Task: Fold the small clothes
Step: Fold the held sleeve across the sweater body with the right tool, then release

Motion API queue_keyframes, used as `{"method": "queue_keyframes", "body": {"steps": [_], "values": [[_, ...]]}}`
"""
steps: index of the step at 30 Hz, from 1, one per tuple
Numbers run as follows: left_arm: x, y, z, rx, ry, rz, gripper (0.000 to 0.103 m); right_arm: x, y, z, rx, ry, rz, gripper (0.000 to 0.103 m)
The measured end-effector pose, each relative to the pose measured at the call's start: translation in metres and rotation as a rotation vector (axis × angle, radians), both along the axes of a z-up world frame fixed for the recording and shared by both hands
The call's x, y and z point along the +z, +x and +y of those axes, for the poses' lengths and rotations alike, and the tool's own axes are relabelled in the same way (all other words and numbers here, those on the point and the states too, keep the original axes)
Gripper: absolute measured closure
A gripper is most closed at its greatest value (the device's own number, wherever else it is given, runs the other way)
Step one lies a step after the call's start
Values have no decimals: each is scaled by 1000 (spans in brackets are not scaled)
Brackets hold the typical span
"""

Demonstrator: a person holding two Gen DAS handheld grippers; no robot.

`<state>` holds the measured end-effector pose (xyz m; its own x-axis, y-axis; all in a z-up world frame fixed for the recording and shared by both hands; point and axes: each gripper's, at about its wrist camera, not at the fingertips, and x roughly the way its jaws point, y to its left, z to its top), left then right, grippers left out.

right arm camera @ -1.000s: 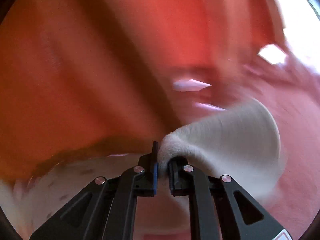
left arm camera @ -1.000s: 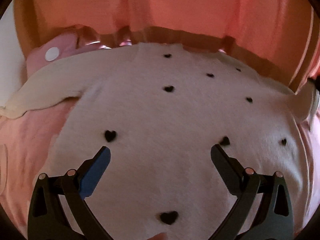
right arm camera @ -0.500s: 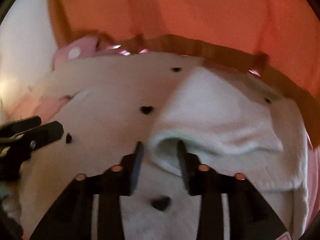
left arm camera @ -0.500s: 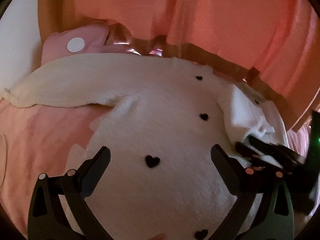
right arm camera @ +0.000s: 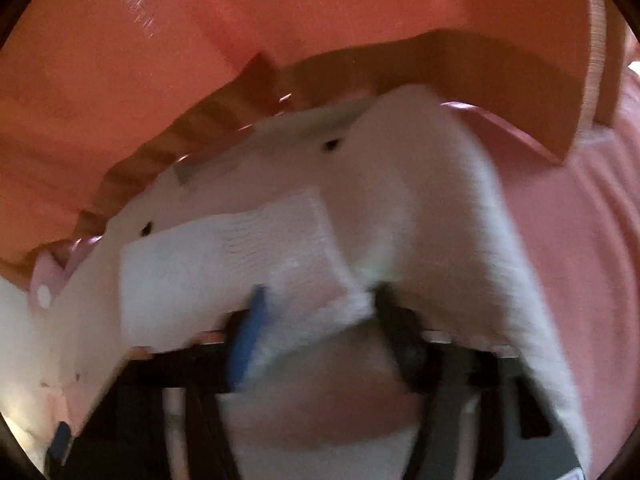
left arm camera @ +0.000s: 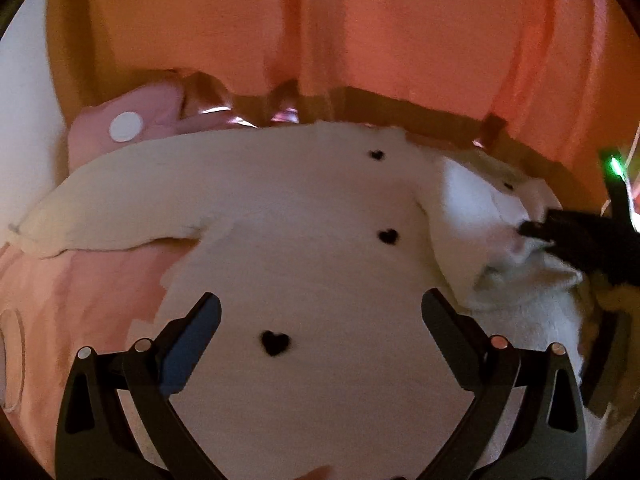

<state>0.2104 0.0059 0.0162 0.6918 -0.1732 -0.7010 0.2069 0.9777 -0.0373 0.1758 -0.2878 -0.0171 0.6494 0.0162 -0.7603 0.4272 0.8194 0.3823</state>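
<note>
A white knit sweater (left arm camera: 304, 240) with small black hearts lies flat on the pink sheet (left arm camera: 80, 304). Its left sleeve (left arm camera: 120, 216) stretches out to the left. My left gripper (left arm camera: 320, 304) hovers open over the lower body of the sweater, holding nothing. The right sleeve (right arm camera: 240, 248) is folded in over the body. My right gripper (right arm camera: 316, 300) is closing, with a bunch of that sleeve between its fingers, and cloth drapes over both. In the left wrist view the right gripper (left arm camera: 528, 236) pinches the raised cloth at the far right.
A pink cushion with a white dot (left arm camera: 124, 128) lies beyond the sweater's left shoulder. An orange curtain (left arm camera: 360, 40) with a brown hem hangs close behind the bed. A pale wall (left arm camera: 24, 100) is at the far left. Pink sheet (right arm camera: 580, 240) spreads to the right.
The right gripper carried the sleeve over the sweater's body, opened beside it, and now has cloth bunched between its fingers again. The left gripper stayed open and shifted a little over the sweater.
</note>
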Motion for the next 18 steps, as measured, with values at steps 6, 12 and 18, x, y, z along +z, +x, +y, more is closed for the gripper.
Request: {"method": "queue_keyframes", "body": {"steps": [6,12,18], "values": [[-9,5,-10,-30,13,21,5,80,31,113,422,-36,-199,93],[-12,8,-17,-55,-5,36,5,90,23,156,575,-170,-204,81],[-17,40,-28,-37,-52,94,5,59,-55,36,77,-354,-73,45]]}}
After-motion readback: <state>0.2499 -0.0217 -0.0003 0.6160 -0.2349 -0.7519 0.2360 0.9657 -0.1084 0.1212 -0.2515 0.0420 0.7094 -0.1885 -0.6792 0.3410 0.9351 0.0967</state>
